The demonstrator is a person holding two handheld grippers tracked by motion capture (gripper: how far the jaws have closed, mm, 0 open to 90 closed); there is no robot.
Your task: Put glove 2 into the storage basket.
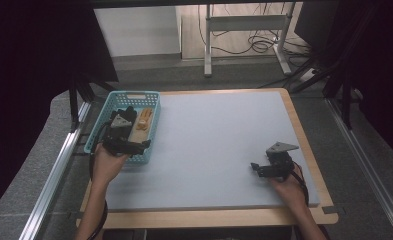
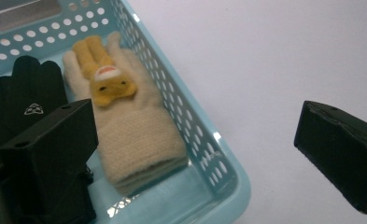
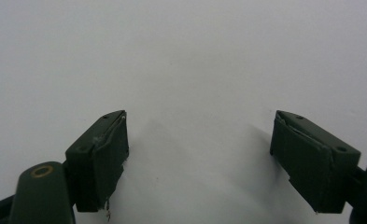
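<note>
I am at the reaching step: my left gripper (image 1: 128,113) hangs over the light blue perforated basket (image 2: 204,154), and nothing is picked up yet. Its jaws stand wide apart and hold nothing; in the left gripper view one jaw is inside the basket, low at the left, and the other is outside, over the grey mat (image 1: 219,145), so the basket wall runs between them. Between the jaws and a little ahead lies the cream knitted glove (image 2: 134,140), flat on the basket floor with its cuff toward the gripper and its fingers pointing away; a small yellow rabbit figure (image 2: 107,80) is sewn on its back. Just beside it, behind the inner jaw, lies a black glove (image 2: 29,95) touching the cream one along the edge. I judge that the next move calls for bringing the outer jaw over the wall into the basket, lowering both jaws around the cream glove's cuff, and closing on the thick folded part without catching the black glove or the wall. My right gripper (image 3: 197,158) rests idle well apart on the mat, jaws spread and empty. As for writing, I read no words anywhere; the black glove carries only a small white triangular emblem (image 2: 33,109), too small to make out as a brand.
</note>
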